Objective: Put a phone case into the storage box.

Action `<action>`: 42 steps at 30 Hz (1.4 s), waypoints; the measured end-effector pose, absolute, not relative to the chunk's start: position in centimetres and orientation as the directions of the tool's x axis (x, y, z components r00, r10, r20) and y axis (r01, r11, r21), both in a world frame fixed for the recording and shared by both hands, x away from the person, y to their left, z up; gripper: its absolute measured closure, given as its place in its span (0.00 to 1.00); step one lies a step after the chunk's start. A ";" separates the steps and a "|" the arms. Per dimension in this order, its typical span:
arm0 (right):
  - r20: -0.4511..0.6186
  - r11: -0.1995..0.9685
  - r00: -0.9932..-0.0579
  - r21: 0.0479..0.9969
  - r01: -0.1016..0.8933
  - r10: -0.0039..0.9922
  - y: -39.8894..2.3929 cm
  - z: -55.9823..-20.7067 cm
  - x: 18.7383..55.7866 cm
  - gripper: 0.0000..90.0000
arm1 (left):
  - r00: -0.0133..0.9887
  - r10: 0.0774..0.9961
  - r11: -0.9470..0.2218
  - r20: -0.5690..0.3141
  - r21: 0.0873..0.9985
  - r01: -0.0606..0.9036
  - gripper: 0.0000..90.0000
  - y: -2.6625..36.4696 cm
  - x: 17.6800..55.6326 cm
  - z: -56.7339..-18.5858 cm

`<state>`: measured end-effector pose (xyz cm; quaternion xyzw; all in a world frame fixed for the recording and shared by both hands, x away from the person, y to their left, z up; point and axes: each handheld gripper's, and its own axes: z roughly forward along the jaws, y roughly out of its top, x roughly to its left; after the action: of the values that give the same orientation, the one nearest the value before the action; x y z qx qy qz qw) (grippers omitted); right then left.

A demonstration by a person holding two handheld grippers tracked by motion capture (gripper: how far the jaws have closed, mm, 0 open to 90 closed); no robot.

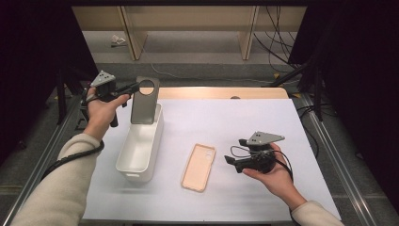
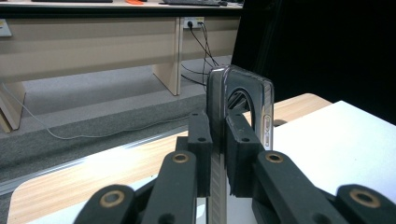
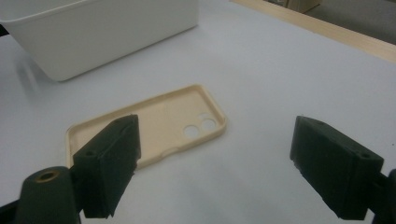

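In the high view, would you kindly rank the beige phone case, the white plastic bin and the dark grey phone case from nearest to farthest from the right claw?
1. Beige phone case, flat on the white mat just left of the right claw.
2. White plastic bin, further left.
3. Dark grey phone case, upright over the bin's far end, clamped in the left claw.

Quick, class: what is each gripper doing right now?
Left gripper: shut on the grey phone case.
Right gripper: open, holding nothing.

High view overhead, looking forward; both gripper views close; beige case (image 1: 199,167) shared with right's.
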<state>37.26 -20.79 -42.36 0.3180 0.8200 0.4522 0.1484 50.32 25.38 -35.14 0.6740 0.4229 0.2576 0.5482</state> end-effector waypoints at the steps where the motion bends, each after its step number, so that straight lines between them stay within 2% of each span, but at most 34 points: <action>1: 0.044 0.389 -0.754 0.836 0.387 0.655 -20.8 -42.4 37.3 0.19 | 0.509 0.853 -0.041 -0.117 0.956 0.289 0.91 25.4 50.4 -35.2; 42: 0.047 0.389 -0.755 0.835 0.389 0.654 -20.8 -42.4 37.3 0.19 | 0.508 0.855 -0.067 -0.108 0.947 0.315 0.91 24.9 52.0 -36.5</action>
<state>37.27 -20.79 -42.44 0.3175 0.8205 0.4523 0.1464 51.98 24.92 -36.47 0.6854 0.4267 0.2529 0.5331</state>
